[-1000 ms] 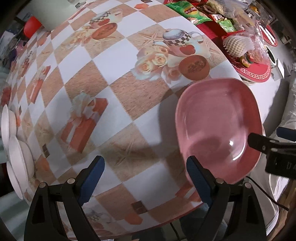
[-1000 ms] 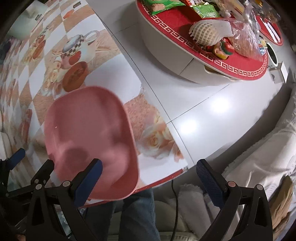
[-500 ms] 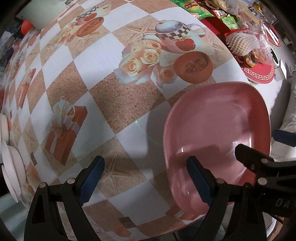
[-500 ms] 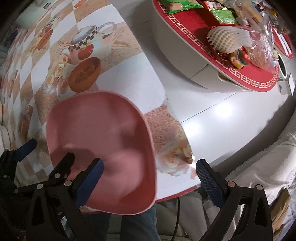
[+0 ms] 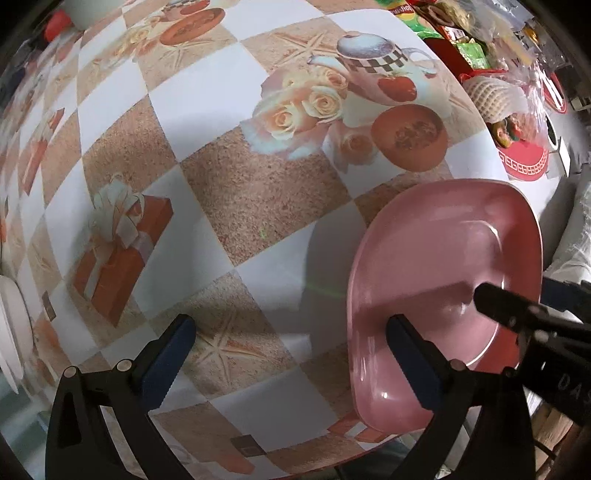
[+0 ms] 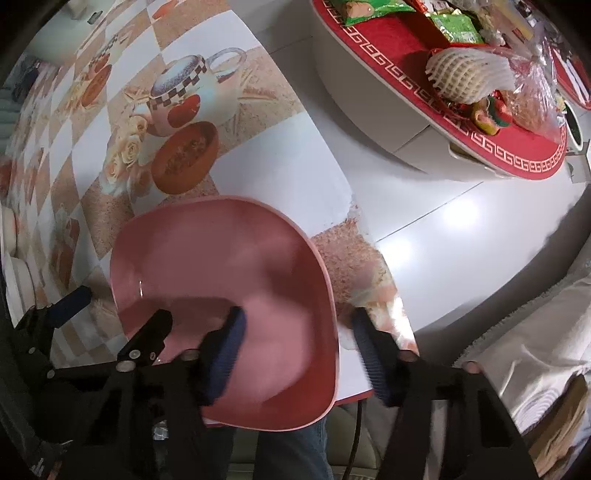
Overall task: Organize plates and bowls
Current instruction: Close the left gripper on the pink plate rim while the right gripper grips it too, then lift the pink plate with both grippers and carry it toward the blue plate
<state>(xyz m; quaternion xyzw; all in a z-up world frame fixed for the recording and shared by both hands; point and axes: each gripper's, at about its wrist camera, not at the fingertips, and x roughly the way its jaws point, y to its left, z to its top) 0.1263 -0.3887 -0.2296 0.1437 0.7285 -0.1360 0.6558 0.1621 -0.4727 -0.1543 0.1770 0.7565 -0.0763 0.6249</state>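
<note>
The counter (image 5: 207, 122) wears a checked cloth printed with roses, a teacup and gift boxes, and most of it is bare. At its far left edge in the left wrist view a few white dishes (image 5: 11, 325) show only as rims; in the right wrist view they are a pale stack (image 6: 14, 266) at the left border. Beyond the counter, across pale floor tiles (image 6: 424, 206), stands a low round table with a red mat (image 6: 517, 155) carrying green snack packets (image 6: 458, 29), a fruit in white foam netting (image 6: 461, 77) and a clear plastic bag. A leg in jeans (image 6: 291, 454) shows below the counter's near edge. The pink plate (image 5: 443, 266), a deep, rounded-square dish with nothing in it, sits at the counter's near right corner, its near edge reaching over the counter's edge (image 6: 229, 280). The left tool (image 5: 288, 362) hangs spread wide, having just opened further; its right finger stands over the plate's left rim and its left finger over bare cloth, gripping nothing. The right tool (image 6: 295, 350) has just been narrowing, one finger inside the plate and the other outside its right rim, which lies between them; the pads do not yet visibly press it.
</note>
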